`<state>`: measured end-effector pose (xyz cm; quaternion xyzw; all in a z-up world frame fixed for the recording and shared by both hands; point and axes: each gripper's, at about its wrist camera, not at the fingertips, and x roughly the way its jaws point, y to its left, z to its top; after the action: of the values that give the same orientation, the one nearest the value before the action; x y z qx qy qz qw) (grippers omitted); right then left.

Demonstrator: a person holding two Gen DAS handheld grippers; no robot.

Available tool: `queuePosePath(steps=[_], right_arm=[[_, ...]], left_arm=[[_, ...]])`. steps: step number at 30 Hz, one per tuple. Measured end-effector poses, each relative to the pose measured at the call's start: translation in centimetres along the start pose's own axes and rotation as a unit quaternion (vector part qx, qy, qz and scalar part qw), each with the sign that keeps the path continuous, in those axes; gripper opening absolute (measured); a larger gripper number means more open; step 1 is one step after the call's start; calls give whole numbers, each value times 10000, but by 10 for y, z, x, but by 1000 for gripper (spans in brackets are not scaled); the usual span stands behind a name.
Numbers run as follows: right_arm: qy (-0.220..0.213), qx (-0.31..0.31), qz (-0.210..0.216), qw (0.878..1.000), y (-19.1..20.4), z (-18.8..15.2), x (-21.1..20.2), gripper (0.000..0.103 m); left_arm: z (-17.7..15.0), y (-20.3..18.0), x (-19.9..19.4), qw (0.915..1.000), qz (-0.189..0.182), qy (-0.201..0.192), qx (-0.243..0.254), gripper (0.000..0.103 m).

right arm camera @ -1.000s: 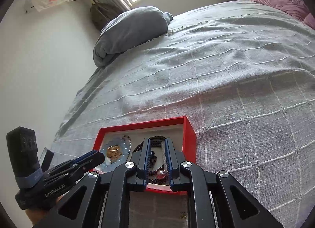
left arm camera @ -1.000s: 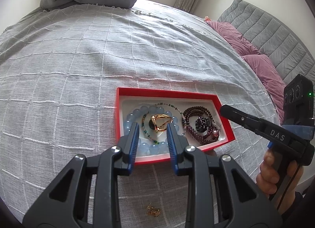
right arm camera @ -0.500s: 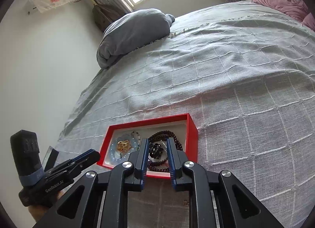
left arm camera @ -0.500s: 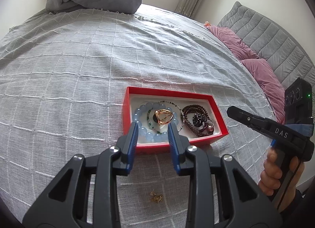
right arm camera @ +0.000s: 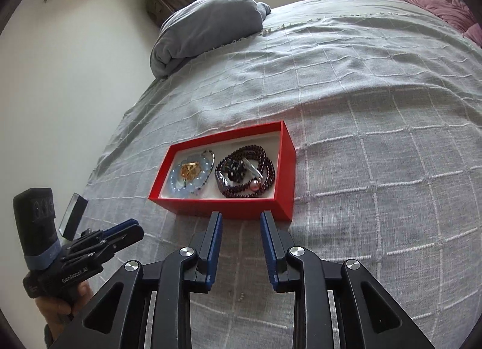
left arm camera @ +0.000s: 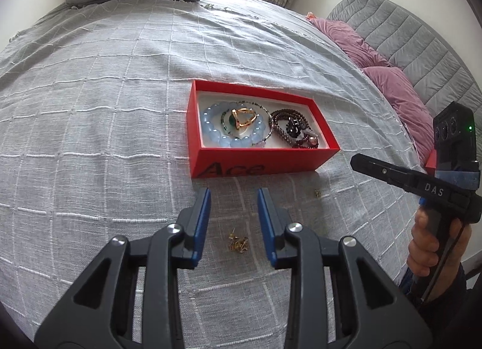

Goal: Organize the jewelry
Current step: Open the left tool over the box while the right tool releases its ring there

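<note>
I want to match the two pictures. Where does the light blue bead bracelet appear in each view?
Left wrist view: light blue bead bracelet in the left half of the red box, above centre.
Right wrist view: bracelet in the box's left end, left of centre.
Shared landmark: the dark purple bead bracelet beside it.

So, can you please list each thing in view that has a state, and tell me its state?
Left gripper: open, empty, above the bedspread.
Right gripper: open, empty, near the box.
Red box: lidless, upright, holding jewelry.
Blue bead bracelet: lying in the box.
Dark red bead bracelet: coiled in the box.
Gold earrings: loose on the bedspread, outside the box.
</note>
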<state>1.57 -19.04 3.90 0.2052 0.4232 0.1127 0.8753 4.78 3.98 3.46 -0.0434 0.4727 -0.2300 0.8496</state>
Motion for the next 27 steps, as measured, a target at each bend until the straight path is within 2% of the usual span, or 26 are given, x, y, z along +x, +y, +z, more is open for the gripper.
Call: queuePosePath(steps=[3, 7, 13, 16, 21, 27], right_arm=[[98, -19, 27, 9999, 0, -4, -3, 27], [158, -72, -206, 9996, -2, -5, -2, 27], [665, -176, -525, 9962, -7, -12, 19, 28], [838, -143, -500, 9951, -9, -16, 26, 28], [939, -138, -637, 9934, -10, -19, 30, 28], [992, -60, -667, 9928, -15, -19, 32, 28]], left_arm=[[-5, -3, 4, 9998, 58, 157, 53, 34], [-12, -11, 7, 9992, 202, 251, 235, 34], [-20, -20, 15, 9971, 350, 449, 513, 34], [-19, -19, 14, 9969, 352, 474, 514, 34], [-22, -21, 12, 9965, 301, 524, 585, 34], [-29, -33, 15, 9926, 357, 639, 970, 34]])
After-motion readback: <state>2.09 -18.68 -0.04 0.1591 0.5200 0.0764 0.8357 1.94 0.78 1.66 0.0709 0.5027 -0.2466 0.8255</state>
